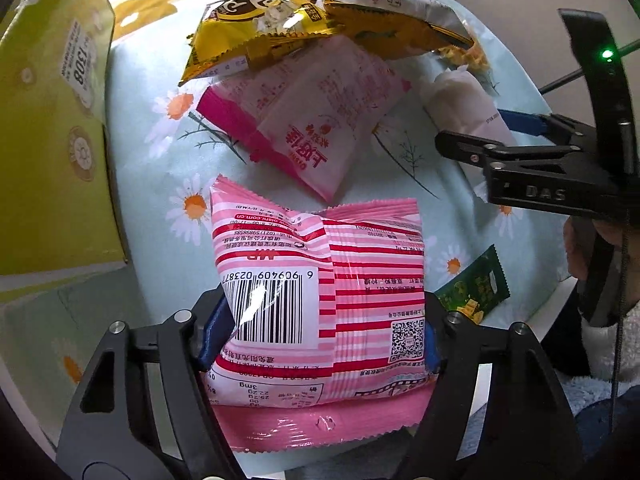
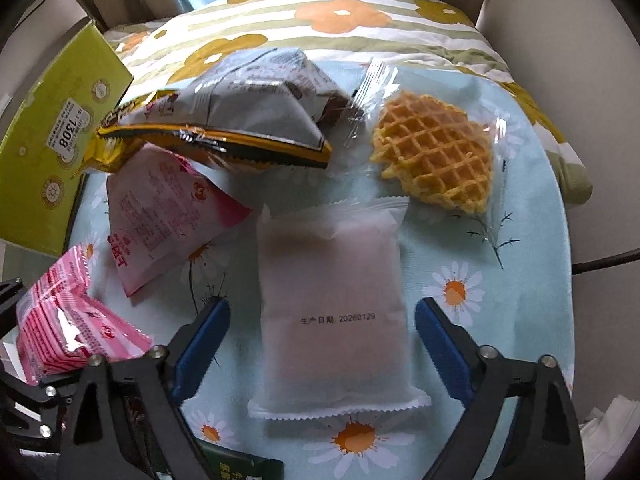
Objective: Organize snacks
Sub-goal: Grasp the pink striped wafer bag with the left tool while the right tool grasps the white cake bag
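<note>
While lying flat, frosted white packet (image 2: 332, 312) points lengthwise away.

A daisy-print cloth (image 2: 472, 248) covers the desk; beside the frosted white packet (image 2: 332, 304) lie a wrapped waffle (image 2: 436, 152) and a pink pouch (image 2: 168, 216).

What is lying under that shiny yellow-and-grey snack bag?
The yellow-and-grey foil bag overlaps the top end of a pale pink printed packet on the daisy-patterned cloth. That covered end of the packet is hidden.

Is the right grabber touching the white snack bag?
Apart. The right wrist view shows tablecloth on both sides between the right hand-held gripper and the white snack bag.
</note>
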